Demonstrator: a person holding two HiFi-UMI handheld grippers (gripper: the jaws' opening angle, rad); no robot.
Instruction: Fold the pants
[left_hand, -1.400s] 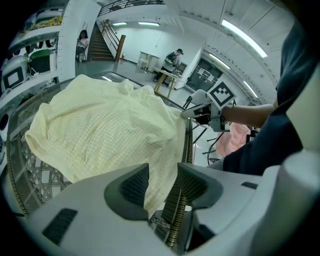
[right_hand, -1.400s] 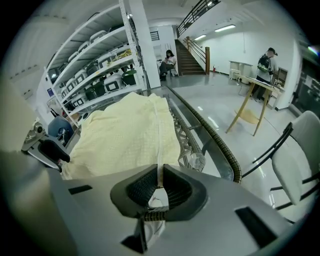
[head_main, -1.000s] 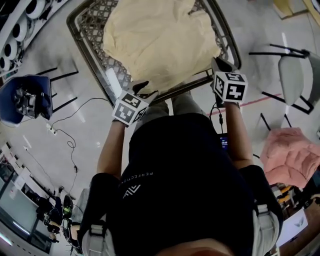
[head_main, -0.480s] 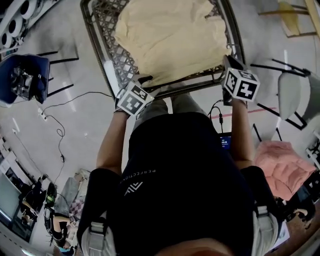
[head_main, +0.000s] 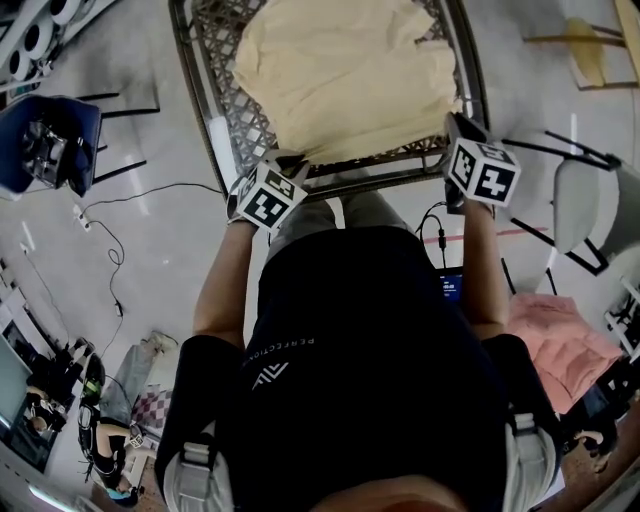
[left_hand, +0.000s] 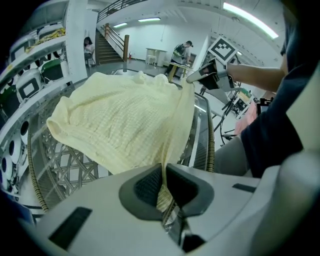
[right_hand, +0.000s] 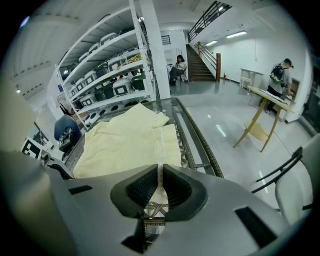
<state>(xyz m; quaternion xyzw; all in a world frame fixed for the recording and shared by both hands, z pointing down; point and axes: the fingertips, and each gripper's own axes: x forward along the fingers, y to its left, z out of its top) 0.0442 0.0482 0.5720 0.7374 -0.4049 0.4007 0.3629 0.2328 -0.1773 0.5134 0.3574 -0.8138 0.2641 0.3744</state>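
Now the left tongs (left_hand: 164, 179) have just closed on the pants (left_hand: 120, 120)

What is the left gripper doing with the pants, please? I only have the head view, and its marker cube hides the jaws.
Observer: The left gripper has just closed its jaws on an edge of the yellow pants.
Operator: And the right gripper?
Observer: The right gripper is shut on the same near edge, further along.
Operator: Is that edge lifted?
Observer: Yes, it stretches between both grippers, above the lattice table.
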